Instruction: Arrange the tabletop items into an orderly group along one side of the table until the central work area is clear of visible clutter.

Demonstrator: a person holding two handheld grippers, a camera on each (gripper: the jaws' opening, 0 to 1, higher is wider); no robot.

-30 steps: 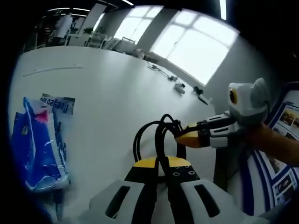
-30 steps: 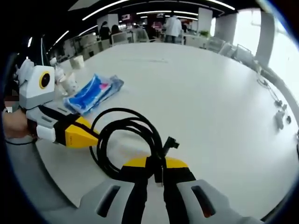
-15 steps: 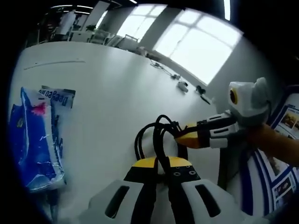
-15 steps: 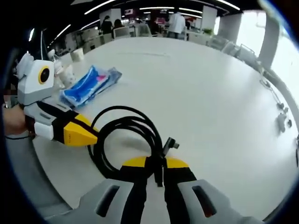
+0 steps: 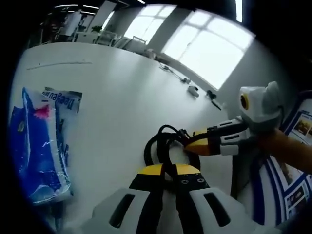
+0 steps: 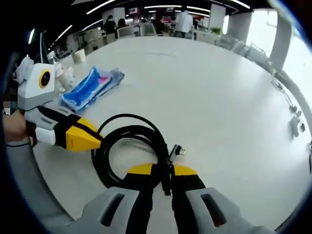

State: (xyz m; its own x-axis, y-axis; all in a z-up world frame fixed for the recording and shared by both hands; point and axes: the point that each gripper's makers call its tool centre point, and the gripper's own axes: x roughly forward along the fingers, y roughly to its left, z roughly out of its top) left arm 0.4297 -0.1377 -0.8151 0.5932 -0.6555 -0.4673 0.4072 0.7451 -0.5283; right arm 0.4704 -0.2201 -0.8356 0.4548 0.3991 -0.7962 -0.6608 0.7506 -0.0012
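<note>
With both grippers pinching opposite sides of the cable [image 6: 129, 146], its coil stays bundled above the table [image 6: 219, 87]. Left gripper [image 5: 165, 171] and right gripper [image 6: 163, 173] jaws are each clamped on 1 loop. Blue packet [image 6: 90, 87] lies beyond the cable.

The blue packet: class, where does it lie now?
In the left gripper view the blue packet lies flat on the white table at the far left, apart from the coiled black cable held between both tongs.
</note>
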